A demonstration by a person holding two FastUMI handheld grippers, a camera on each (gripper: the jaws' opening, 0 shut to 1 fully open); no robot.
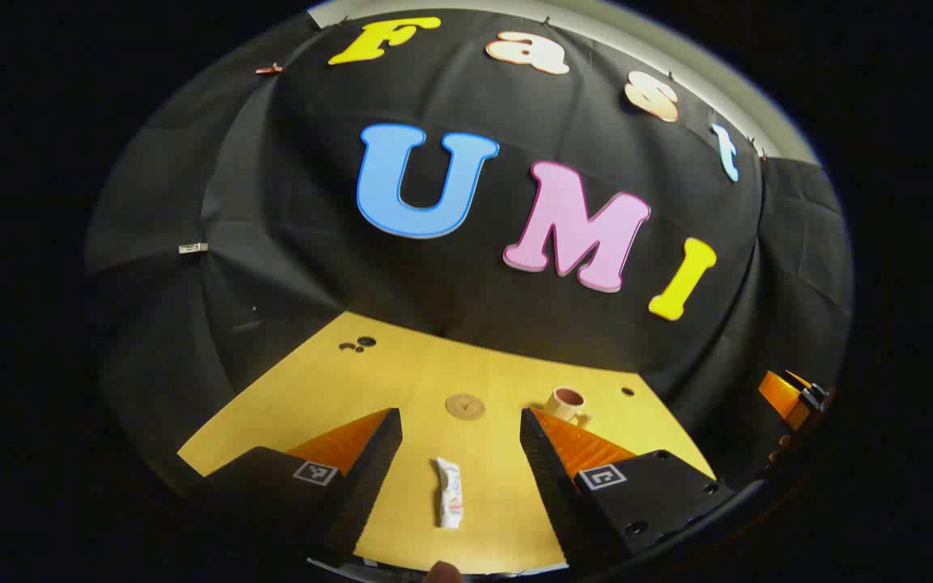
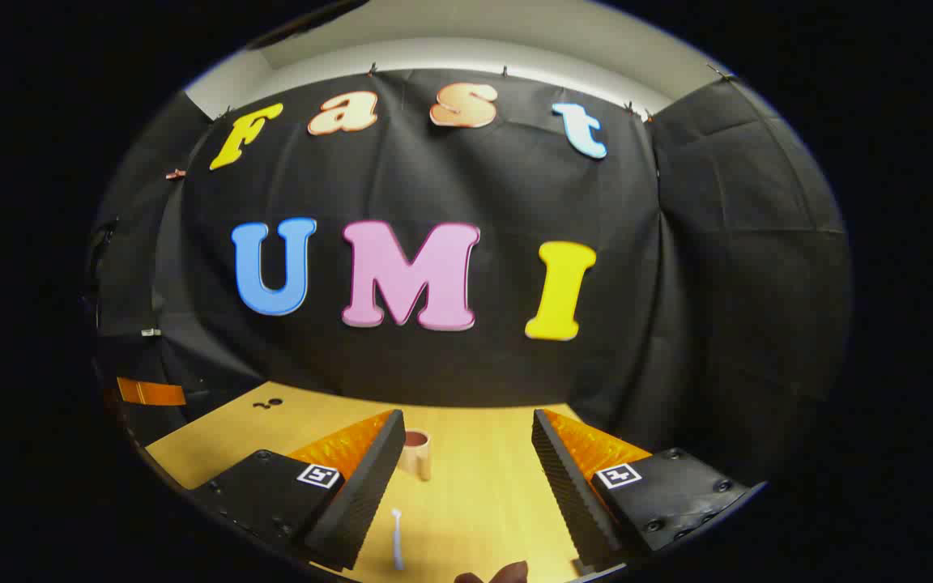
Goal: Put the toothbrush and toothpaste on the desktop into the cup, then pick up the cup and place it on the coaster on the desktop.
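In the left gripper view a white toothpaste tube (image 1: pixel 449 504) lies on the wooden desktop (image 1: pixel 434 380) between my left gripper's (image 1: pixel 460 425) open fingers, below them. Farther back sit a round brown coaster (image 1: pixel 465 406) and a beige cup (image 1: pixel 566 402), upright, just past the right finger. In the right gripper view a white toothbrush (image 2: pixel 396 538) lies on the desktop (image 2: pixel 483 453) near the front edge, between the open fingers of my right gripper (image 2: pixel 466 425). The cup (image 2: pixel 416 453) stands behind the left finger. Both grippers hold nothing.
Black cloth walls close the booth behind and beside the desk. Small dark holes (image 1: pixel 359 344) mark the desktop's far left corner. The other gripper (image 1: pixel 790 397) shows at the right edge of the left gripper view. A fingertip (image 2: pixel 503 575) peeks in at the bottom of the right gripper view.
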